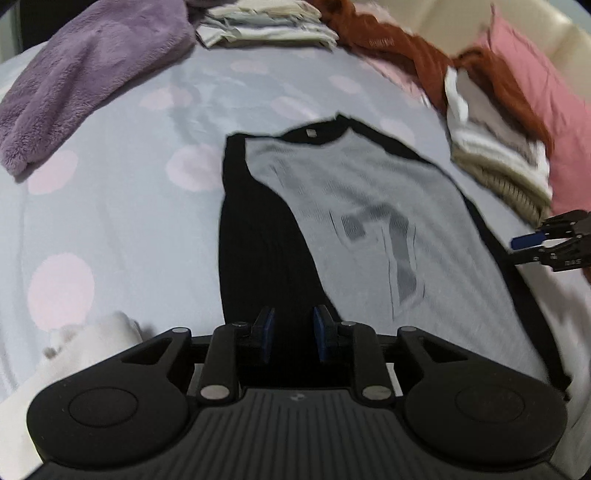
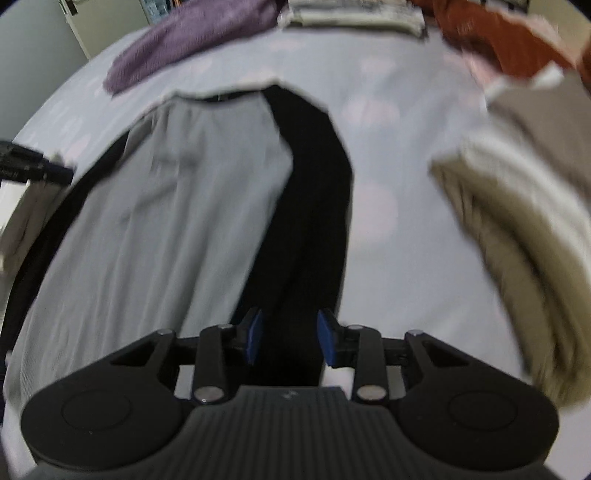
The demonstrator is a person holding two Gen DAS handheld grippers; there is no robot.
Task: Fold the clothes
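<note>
A grey shirt (image 1: 351,206) with black sleeves and a black collar lies flat on the bed, collar at the far end. Its left black sleeve (image 1: 255,229) is folded in along the body. My left gripper (image 1: 294,328) is open, hovering just over that sleeve's near end. In the right wrist view the same shirt (image 2: 166,221) is blurred, with its other black sleeve (image 2: 314,192) lying along the right side. My right gripper (image 2: 290,341) is open above the sleeve's near end. Each gripper shows at the edge of the other's view: the right gripper (image 1: 546,240) and the left gripper (image 2: 33,166).
The bed has a pale blue sheet (image 1: 110,221) with pink dots. A purple fleecy garment (image 1: 85,81) lies far left. Folded stacks (image 1: 266,26) sit at the back, and another folded stack (image 1: 495,158) sits right, beside a rust garment (image 1: 406,48) and a pink pillow (image 1: 546,92). White cloth (image 1: 74,354) lies near left.
</note>
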